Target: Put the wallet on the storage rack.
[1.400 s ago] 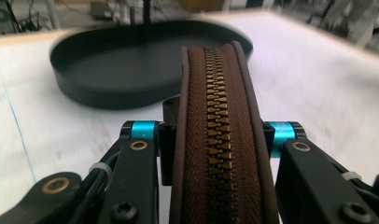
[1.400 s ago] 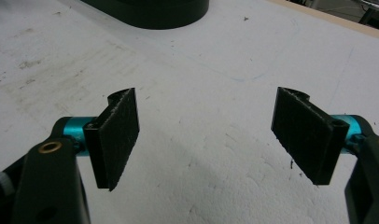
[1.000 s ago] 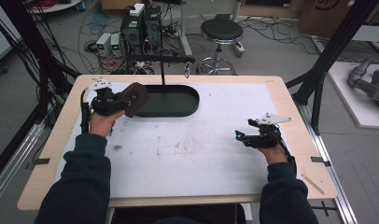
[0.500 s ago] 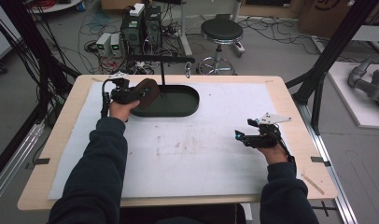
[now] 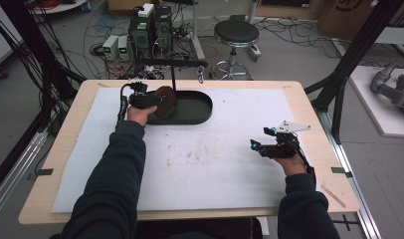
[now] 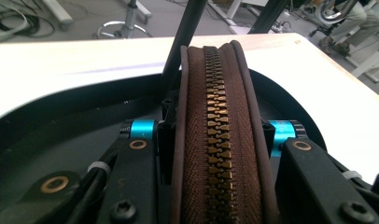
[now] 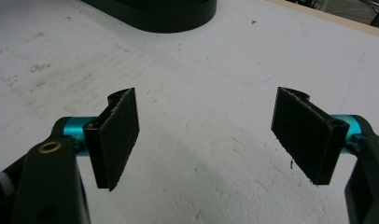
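A brown zippered case [image 5: 162,100] stands on edge between the jaws of my left gripper [image 5: 149,100], which is shut on it over the left end of a black oval tray [image 5: 197,110]. In the left gripper view the case [image 6: 220,140] shows its brass zipper running straight up, with the tray's dark floor [image 6: 61,135] below it. My right gripper [image 5: 259,146] rests on the white mat at the right, open. In the right gripper view its two black pads [image 7: 116,135] stand far apart over bare mat with nothing between them.
A black stand post [image 5: 173,79] with a crossbar rises from the tray's back edge. The white mat [image 5: 205,164] covers most of the wooden table [image 5: 314,129]. Beyond the far edge are computer cases, cables and a stool [image 5: 235,35].
My left gripper has carried the brown case to the right and downward, from the mat's left side to over the tray's left end. The right gripper has stayed put.
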The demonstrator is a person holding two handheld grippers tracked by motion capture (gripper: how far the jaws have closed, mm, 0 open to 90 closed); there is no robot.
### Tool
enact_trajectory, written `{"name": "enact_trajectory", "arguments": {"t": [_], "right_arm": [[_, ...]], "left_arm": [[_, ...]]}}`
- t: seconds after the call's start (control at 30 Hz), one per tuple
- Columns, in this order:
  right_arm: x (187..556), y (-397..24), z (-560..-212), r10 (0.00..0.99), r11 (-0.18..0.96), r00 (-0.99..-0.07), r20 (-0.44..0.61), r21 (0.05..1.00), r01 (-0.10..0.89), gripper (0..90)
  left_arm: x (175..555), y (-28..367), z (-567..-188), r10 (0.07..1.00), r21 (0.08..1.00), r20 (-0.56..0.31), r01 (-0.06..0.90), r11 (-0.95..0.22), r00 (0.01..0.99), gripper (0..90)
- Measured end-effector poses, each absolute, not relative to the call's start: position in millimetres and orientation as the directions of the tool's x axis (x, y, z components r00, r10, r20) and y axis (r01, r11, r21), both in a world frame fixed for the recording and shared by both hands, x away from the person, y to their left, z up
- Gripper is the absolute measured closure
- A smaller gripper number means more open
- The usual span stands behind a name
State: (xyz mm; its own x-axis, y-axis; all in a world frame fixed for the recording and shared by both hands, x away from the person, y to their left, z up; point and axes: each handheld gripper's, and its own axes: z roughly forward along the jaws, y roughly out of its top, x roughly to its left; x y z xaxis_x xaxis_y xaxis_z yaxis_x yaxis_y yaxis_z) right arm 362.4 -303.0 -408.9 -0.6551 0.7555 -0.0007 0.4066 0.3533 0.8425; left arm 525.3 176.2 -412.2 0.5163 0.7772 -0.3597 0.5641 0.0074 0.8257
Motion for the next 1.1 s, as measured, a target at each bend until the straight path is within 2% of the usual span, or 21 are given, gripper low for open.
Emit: {"name": "enact_trajectory", "arguments": {"t": [0.2,0.3,0.37,0.5,0.6,0.77,0.83,0.9,0.93,1.1], "right_arm": [[362.2,-303.5,-409.2,0.756,0.354,-0.654,-0.001,0.842,0.407,23.7],[361.6,-303.4,-408.6,0.754,0.358,-0.657,-0.007,0.843,0.401,23.6],[360.9,-303.2,-408.2,0.754,0.357,-0.656,-0.008,0.844,0.400,23.6],[360.5,-302.7,-408.1,0.754,0.360,-0.657,-0.012,0.844,0.398,23.7],[359.9,-301.8,-408.1,0.753,0.367,-0.658,-0.018,0.842,0.396,23.7],[360.6,-301.3,-408.7,0.754,0.367,-0.656,-0.018,0.840,0.399,23.6],[360.5,-300.4,-409.0,0.754,0.369,-0.656,-0.020,0.839,0.399,23.6],[359.8,-299.7,-408.9,0.753,0.374,-0.658,-0.023,0.837,0.399,23.6],[359.6,-299.7,-409.1,0.751,0.376,-0.660,-0.023,0.836,0.399,23.6],[358.7,-299.0,-409.4,0.754,0.376,-0.657,-0.018,0.832,0.408,23.6]], "left_arm": [[527.0,173.2,-417.4,0.777,0.810,-0.382,0.586,0.020,0.501,61.6],[526.9,177.0,-415.6,0.805,0.784,-0.402,0.618,0.057,0.436,43.5],[525.2,181.0,-411.9,0.838,0.780,-0.364,0.625,0.035,0.406,29.7],[519.2,192.1,-403.7,0.857,0.794,-0.334,0.607,0.032,0.393,28.8],[505.6,204.5,-389.4,0.850,0.826,-0.295,0.564,-0.003,0.437,28.7],[481.8,211.5,-375.7,0.843,0.869,-0.236,0.494,-0.040,0.484,23.5],[465.4,213.2,-370.7,0.845,0.886,-0.193,0.458,-0.068,0.498,23.4],[448.8,214.3,-367.5,0.817,0.901,-0.152,0.418,-0.117,0.556,23.4],[433.3,214.5,-365.3,0.810,0.919,-0.091,0.362,-0.156,0.580,23.5],[404.0,216.5,-364.1,0.793,0.942,-0.042,0.289,-0.171,0.608,21.2]]}}
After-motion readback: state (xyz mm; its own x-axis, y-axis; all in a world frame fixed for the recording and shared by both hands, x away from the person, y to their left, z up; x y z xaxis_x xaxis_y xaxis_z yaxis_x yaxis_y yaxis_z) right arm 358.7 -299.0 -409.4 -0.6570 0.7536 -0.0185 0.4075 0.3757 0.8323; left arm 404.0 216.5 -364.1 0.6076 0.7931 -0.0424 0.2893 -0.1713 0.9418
